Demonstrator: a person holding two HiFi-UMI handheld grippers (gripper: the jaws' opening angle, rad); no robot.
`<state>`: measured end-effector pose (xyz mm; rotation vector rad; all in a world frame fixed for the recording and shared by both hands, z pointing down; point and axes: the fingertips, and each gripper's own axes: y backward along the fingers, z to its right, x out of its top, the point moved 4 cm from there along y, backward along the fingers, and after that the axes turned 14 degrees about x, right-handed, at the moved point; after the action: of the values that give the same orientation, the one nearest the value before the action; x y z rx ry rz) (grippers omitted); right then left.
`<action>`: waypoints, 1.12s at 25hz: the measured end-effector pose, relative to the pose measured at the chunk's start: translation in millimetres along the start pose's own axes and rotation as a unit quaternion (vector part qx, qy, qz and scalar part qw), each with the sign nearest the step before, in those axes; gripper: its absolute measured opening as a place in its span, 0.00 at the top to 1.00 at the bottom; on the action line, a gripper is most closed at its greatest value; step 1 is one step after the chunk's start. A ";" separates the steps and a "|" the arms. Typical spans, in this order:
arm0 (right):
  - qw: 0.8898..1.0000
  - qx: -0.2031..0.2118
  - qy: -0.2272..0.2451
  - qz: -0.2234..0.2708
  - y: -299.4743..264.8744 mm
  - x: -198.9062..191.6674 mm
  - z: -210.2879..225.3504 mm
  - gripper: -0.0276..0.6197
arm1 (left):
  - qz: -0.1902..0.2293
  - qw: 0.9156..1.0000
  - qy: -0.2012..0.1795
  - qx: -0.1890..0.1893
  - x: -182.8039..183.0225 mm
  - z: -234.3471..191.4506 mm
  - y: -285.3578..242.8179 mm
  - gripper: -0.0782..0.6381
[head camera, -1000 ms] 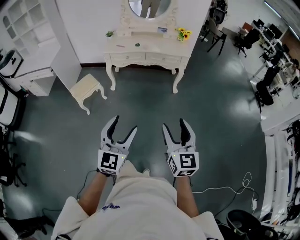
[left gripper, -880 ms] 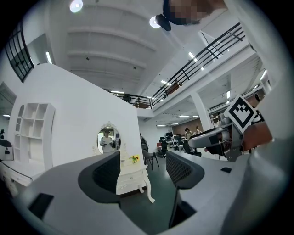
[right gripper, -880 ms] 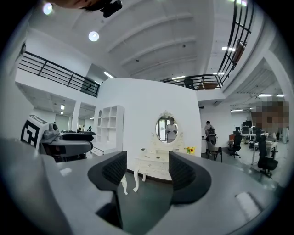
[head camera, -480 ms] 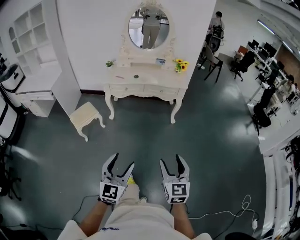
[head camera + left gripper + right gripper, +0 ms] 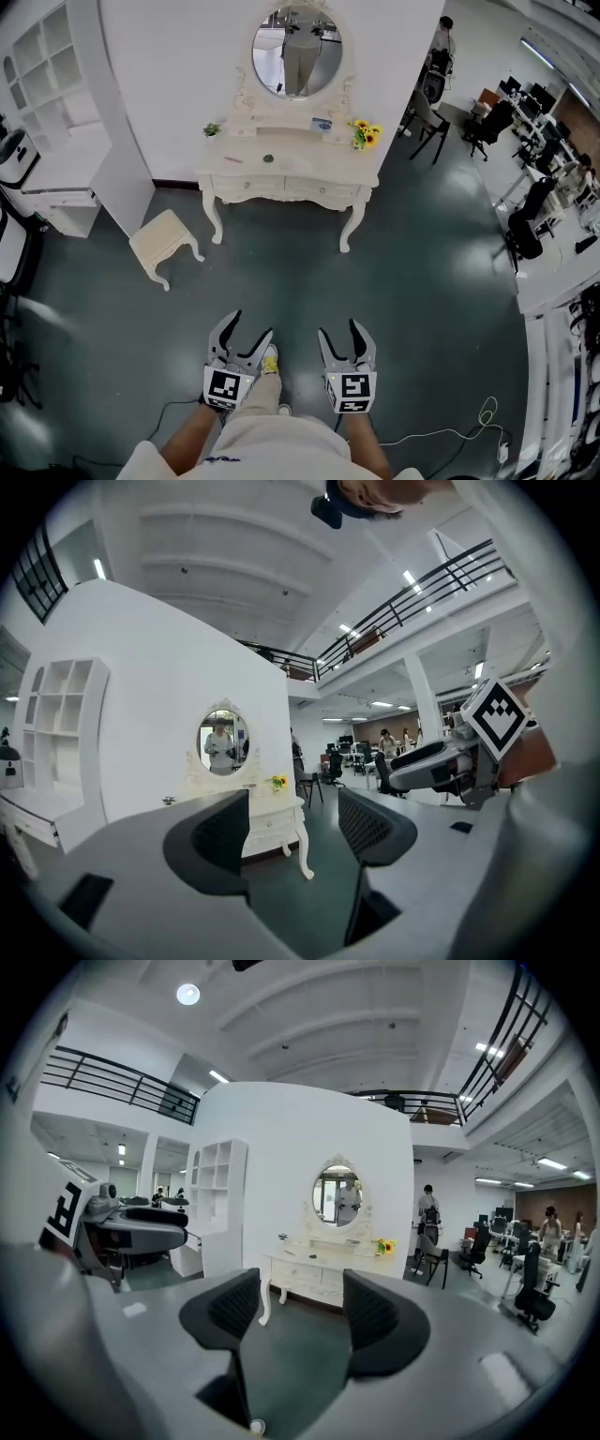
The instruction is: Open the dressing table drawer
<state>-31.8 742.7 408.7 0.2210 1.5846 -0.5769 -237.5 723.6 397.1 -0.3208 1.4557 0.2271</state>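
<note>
Across the floor, well ahead: dressing table (image 5: pixel 286 180), drawers facing left gripper (image 5: pixel 241 349) and right gripper (image 5: pixel 348 348); both gape wide, empty, roughly equidistant.

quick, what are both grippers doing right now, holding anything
Left gripper: open, jaws apart, nothing between them.
Right gripper: open, jaws apart, nothing between them.

Drawer (image 5: pixel 251 184) handles too small, tabletop trinket (image 5: pixel 269 158) unidentifiable, left forearm (image 5: pixel 190 437) cut off
</note>
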 end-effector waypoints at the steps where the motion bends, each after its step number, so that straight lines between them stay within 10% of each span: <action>1: 1.000 0.002 -0.002 0.000 -8.0 5.1 6.5 0.51 | 0.000 1.000 0.004 0.001 3.5 -2.9 -10.8 0.47; 28: 0.998 -0.042 -0.042 -0.001 -234.6 55.3 207.1 0.56 | -0.001 0.999 0.005 -0.054 26.2 -54.5 -318.3 0.47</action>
<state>32.2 431.4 408.4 0.1304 1.5234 -0.5135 -176.4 405.4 390.7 -0.4126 1.4554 0.3036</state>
